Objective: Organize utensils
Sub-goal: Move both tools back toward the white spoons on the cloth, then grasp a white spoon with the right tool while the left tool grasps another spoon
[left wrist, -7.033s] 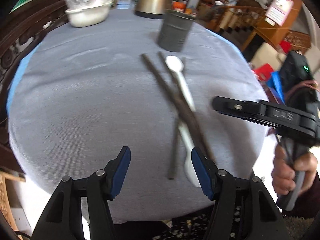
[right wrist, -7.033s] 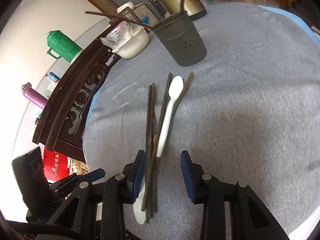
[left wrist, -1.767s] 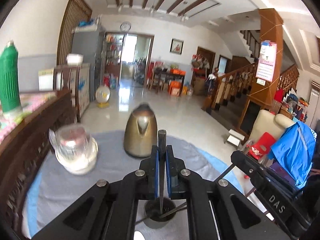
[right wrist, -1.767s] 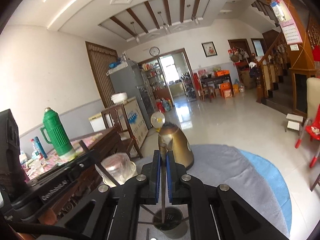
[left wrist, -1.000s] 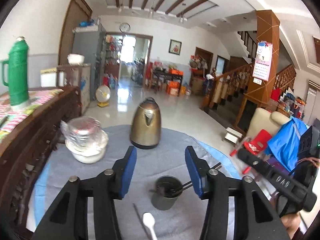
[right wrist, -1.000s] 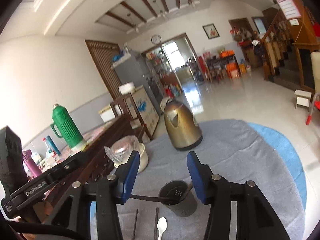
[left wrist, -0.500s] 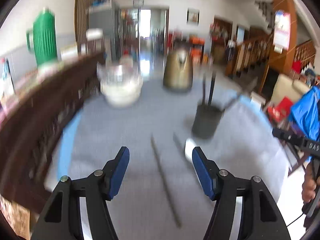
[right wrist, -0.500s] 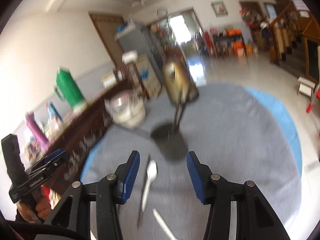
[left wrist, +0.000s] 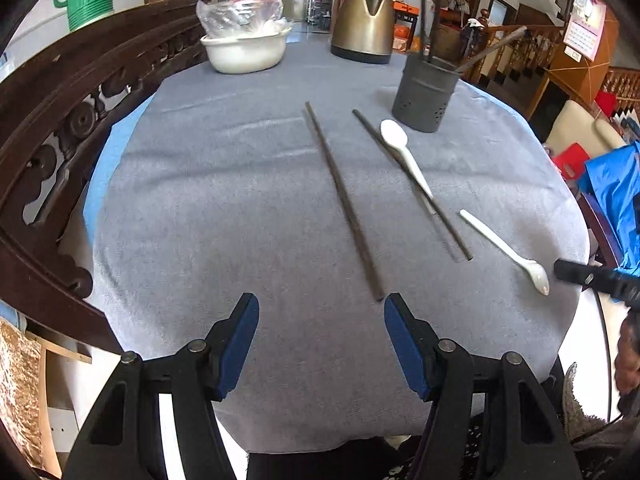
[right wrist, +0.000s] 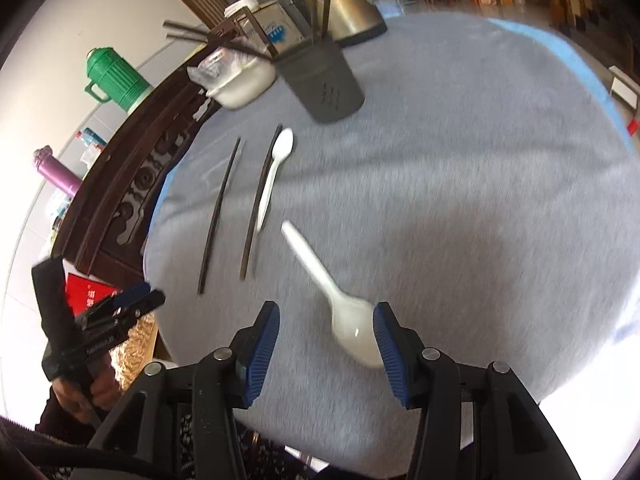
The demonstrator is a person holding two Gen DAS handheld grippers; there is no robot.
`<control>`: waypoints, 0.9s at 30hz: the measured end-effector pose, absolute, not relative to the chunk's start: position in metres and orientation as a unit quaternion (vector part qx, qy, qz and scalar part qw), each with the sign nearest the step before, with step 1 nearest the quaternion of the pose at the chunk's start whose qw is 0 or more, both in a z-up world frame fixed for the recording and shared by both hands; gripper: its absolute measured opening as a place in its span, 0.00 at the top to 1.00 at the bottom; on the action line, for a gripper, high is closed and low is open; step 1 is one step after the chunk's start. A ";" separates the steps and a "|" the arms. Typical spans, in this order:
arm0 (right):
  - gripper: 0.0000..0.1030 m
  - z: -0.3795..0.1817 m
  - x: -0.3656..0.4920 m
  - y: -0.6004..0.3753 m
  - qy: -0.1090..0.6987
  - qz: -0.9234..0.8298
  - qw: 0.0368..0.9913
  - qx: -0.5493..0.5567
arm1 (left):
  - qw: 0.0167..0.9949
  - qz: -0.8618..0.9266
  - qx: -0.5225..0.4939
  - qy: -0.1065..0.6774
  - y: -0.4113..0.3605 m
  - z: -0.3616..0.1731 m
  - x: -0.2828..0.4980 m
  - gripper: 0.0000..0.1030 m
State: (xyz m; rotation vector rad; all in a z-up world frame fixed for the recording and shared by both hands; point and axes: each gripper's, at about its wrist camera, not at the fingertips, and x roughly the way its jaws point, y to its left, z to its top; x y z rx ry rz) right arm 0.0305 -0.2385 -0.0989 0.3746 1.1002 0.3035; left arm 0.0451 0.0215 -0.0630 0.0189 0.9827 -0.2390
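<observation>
On the grey tablecloth lie two dark chopsticks (left wrist: 344, 204) (left wrist: 412, 184) and two white spoons. One spoon (left wrist: 404, 152) rests against the right chopstick; the other spoon (left wrist: 504, 248) lies near the table's right edge. A grey holder (left wrist: 426, 96) with several chopsticks stands behind them. My left gripper (left wrist: 322, 314) is open above the near end of the left chopstick, with nothing between its fingers. My right gripper (right wrist: 326, 322) is open over the near spoon (right wrist: 352, 328), whose bowl shows between the fingers beside the right pad (right wrist: 390, 344).
A brass kettle (left wrist: 366, 28) and a white bowl (left wrist: 246, 48) covered in plastic stand at the back of the table. A carved dark wooden rail (left wrist: 60, 120) runs along the left. A green thermos (right wrist: 116, 76) and a purple bottle (right wrist: 56, 172) stand beyond it.
Both grippers have come down and tipped from looking across the room to looking at the tabletop. The chopsticks and spoons now lie close in front of them. Both stay open.
</observation>
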 end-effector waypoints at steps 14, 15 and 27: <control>0.75 -0.119 0.017 -0.226 0.496 0.108 0.859 0.064 | 0.867 -0.116 0.048 0.483 -0.016 -0.057 0.050 0.36; 0.76 -0.119 0.017 -0.229 0.493 0.108 0.861 0.071 | 0.865 -0.117 0.053 0.486 -0.022 -0.058 0.051 0.36; 0.81 -0.125 0.008 -0.255 0.465 0.143 0.862 0.144 | 0.851 -0.119 0.104 0.501 -0.083 -0.061 0.066 0.36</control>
